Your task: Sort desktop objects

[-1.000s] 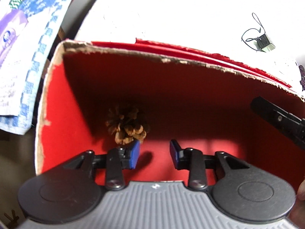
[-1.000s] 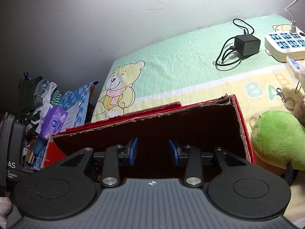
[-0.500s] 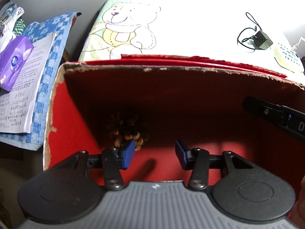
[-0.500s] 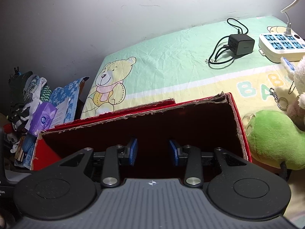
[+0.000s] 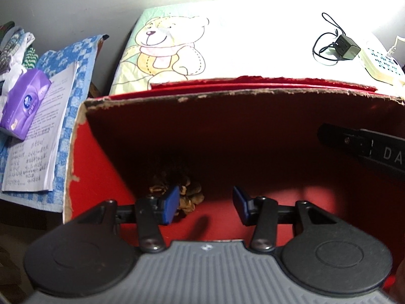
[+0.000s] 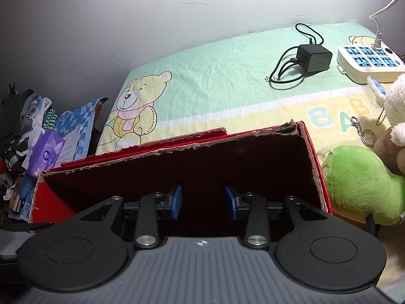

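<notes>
Inside, one pine cone lies in one red box; both tools, left and right, gape empty.

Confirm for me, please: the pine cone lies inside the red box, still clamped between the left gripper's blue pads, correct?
Not quite. The pine cone does lie inside the red box, but the left gripper is open with nothing between its pads; the left wrist view shows it.

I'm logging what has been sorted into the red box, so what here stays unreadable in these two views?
- Pine cone: left wrist view, partly behind the left tool's pad, in shadow.
- Red box floor: right wrist view, dark and blocked by the right tool.
- White plush: right wrist view, cut off by the frame edge.
- Paper sheet text: left wrist view, too small.
</notes>
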A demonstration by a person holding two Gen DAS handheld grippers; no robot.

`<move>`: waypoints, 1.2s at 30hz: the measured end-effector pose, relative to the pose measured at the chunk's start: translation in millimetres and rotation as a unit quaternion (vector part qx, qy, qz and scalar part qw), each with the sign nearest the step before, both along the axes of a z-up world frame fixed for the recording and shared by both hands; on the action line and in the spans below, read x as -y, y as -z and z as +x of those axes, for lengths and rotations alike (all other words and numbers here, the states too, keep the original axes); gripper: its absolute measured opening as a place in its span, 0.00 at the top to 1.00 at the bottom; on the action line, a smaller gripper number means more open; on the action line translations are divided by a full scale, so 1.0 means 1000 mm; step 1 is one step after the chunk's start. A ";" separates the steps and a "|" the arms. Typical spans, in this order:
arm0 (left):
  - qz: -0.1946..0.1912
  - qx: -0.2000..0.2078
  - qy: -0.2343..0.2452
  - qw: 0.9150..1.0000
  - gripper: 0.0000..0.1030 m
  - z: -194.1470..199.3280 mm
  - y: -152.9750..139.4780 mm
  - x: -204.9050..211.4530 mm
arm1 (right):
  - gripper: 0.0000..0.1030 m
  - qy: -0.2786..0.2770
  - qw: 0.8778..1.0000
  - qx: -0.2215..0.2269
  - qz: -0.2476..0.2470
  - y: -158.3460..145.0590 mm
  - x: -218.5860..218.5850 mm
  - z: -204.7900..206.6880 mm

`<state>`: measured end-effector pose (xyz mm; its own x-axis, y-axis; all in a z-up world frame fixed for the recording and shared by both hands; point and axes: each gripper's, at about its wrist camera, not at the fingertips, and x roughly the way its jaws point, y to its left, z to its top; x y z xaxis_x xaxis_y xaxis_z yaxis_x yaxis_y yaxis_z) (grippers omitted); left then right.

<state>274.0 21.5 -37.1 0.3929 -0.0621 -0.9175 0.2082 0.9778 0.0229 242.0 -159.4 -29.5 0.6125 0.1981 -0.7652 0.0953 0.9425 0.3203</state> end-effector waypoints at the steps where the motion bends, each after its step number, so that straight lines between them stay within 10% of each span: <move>1: 0.002 0.002 0.001 1.000 0.53 -0.001 0.000 0.001 | 0.62 0.000 1.000 0.000 0.000 0.000 0.000 0.000; 36: 0.024 0.007 0.014 1.000 0.52 -0.003 -0.001 0.006 | 0.61 -0.002 1.000 -0.008 -0.024 -0.001 -0.005 0.000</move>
